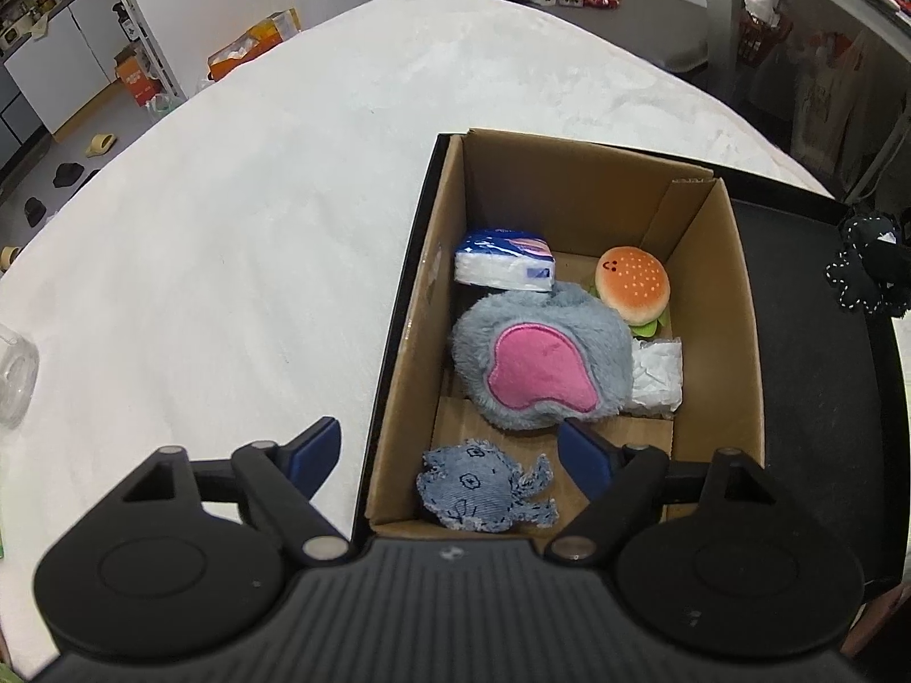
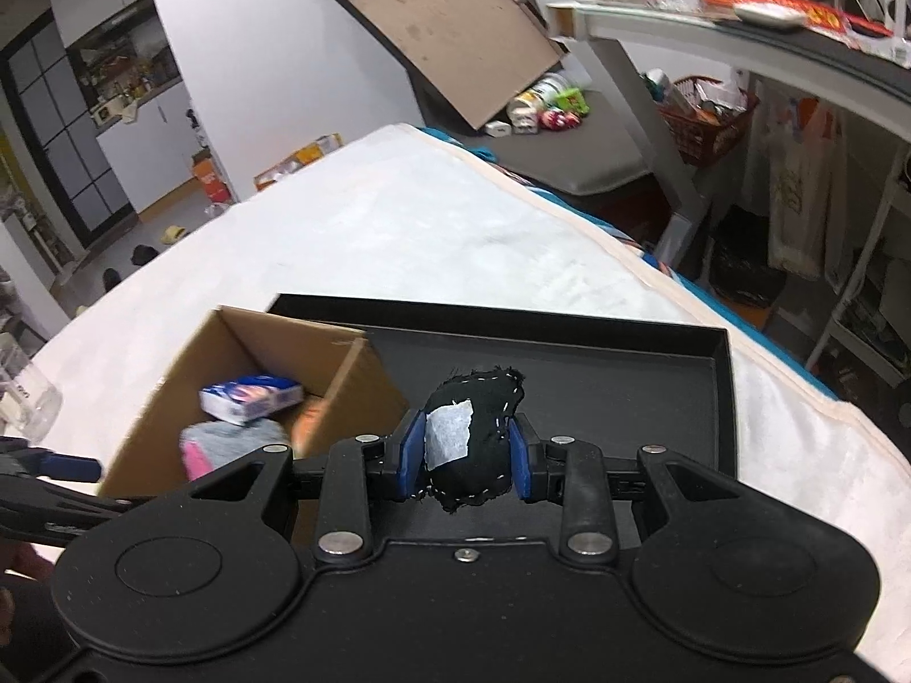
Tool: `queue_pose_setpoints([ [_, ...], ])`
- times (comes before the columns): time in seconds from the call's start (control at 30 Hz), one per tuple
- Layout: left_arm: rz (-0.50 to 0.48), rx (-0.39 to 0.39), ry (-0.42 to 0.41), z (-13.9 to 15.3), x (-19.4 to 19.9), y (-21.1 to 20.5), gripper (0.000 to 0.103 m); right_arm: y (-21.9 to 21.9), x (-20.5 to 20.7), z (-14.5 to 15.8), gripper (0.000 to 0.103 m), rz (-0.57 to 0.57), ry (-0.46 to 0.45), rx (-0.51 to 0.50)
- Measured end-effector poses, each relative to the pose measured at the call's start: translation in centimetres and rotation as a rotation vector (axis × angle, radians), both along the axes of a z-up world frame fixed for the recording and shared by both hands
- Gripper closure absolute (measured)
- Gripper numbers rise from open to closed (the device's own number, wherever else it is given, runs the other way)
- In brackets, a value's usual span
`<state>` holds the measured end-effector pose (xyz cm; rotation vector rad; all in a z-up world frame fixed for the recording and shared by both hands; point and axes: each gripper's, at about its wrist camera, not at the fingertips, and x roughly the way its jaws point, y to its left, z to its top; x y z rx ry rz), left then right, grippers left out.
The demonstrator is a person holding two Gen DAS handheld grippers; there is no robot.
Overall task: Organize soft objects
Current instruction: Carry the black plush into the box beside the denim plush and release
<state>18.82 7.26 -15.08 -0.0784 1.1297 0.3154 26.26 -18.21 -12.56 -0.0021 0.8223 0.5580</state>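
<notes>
A cardboard box (image 1: 734, 296) stands on the white bed and holds a grey-and-pink plush (image 1: 541, 364), a burger plush (image 1: 632, 284), a blue tissue pack (image 1: 504, 267), a white crumpled packet (image 1: 657, 378) and a denim fabric toy (image 1: 484, 492). My left gripper (image 1: 455, 455) is open and empty above the box's near end, over the denim toy. My right gripper (image 2: 466, 455) is shut on a black fabric toy (image 2: 478, 432) with white stitching and a white tag, held above the black tray (image 2: 569, 353). The black toy also shows at the right edge of the left wrist view (image 1: 868, 267).
The black tray lid (image 1: 808, 341) lies to the right of the box (image 2: 336, 364). A clear jar (image 1: 17, 381) stands at the bed's left edge. The white bed cover (image 1: 256, 227) stretches left and beyond. Desk, shelves and floor clutter surround the bed.
</notes>
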Motion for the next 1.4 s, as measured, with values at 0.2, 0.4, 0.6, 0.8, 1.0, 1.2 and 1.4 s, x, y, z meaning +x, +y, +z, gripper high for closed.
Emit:
queue_pose_setpoints([
  [0.2,0.012,-0.023,-0.024,0.2,-0.7,0.7,0.035,1.7,-1.4,1.5,0.072,0.035,-0.001,0.017],
  [0.4,0.017,-0.048,-0.045,0.1,-1.0,1.6,0.046,3.5,-2.6,2.5,0.072,0.068,0.001,0.028],
  [0.6,0.013,-0.084,-0.061,-0.4,-1.3,2.2,0.058,5.3,-3.6,2.8,0.072,0.095,0.014,0.025],
  [0.8,0.013,-0.108,-0.058,-1.1,-1.4,2.8,0.076,6.8,-4.4,2.7,0.072,0.108,0.033,0.022],
  [1.0,0.027,-0.123,-0.069,-1.4,-1.6,3.7,0.084,8.1,-5.2,2.5,0.071,0.129,0.042,0.009],
  [1.2,0.027,-0.132,-0.080,-1.5,-1.7,4.0,0.089,9.3,-5.6,2.2,0.071,0.144,0.059,0.004],
  [1.4,0.036,-0.152,-0.090,-1.7,-2.0,4.7,0.091,10.2,-6.0,1.8,0.070,0.163,0.088,0.009],
])
